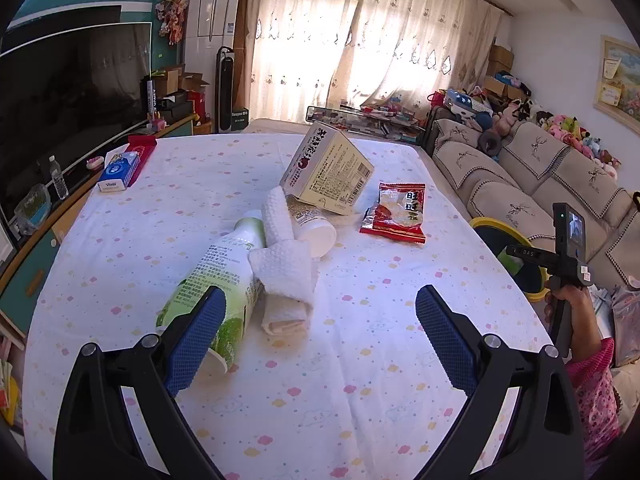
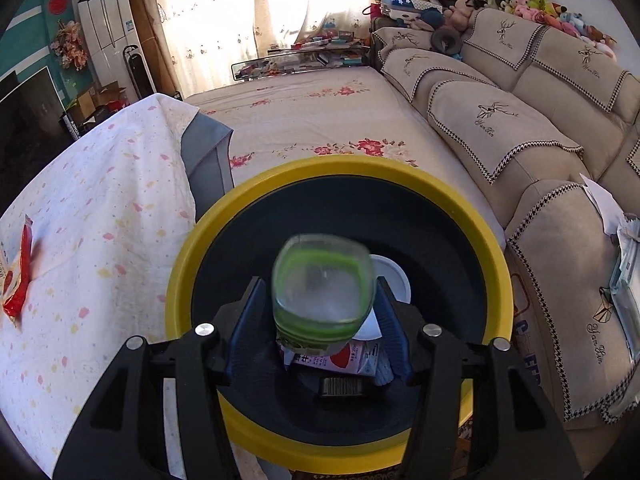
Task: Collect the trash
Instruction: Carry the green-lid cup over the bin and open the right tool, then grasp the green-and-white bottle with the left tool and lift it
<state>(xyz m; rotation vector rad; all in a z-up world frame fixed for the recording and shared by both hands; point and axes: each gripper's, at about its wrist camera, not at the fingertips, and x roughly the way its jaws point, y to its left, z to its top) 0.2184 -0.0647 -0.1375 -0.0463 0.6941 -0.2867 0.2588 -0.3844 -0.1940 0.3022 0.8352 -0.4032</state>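
well, here is what i see from my two wrist views
left gripper (image 1: pixel 320 316): jaws wide apart, nothing between the pads, hovering over the table (image 1: pixel 360 380)
green bottle (image 1: pixel 218 276): lying on its side, its lower end just behind my left jaw's blue pad (image 1: pixel 196 344); i cannot tell if they touch
white cloth (image 1: pixel 286 268): folded, ahead of the jaws and between them, leaning against the green bottle
white cup (image 1: pixel 316 228): on its side, farther ahead, partly under the cloth
carton box (image 1: pixel 326 168): tilted, resting on the white cup, well ahead of the jaws
red snack wrapper (image 1: pixel 394 214): flat on the cloth, ahead and toward my right jaw's side
right gripper (image 2: pixel 322 320): jaws part open, a blurred green-banded bottle (image 2: pixel 324 292) sits between the pads; i cannot tell whether they press on it
yellow-rimmed bin (image 2: pixel 340 168): directly below and ahead of the right jaws
inside the bin: a pink carton (image 2: pixel 348 358) under the blurred bottle, a white lid (image 2: pixel 390 276) just past the right jaw
hand (image 1: pixel 576 308): grips the right gripper's handle, far off my right jaw's side
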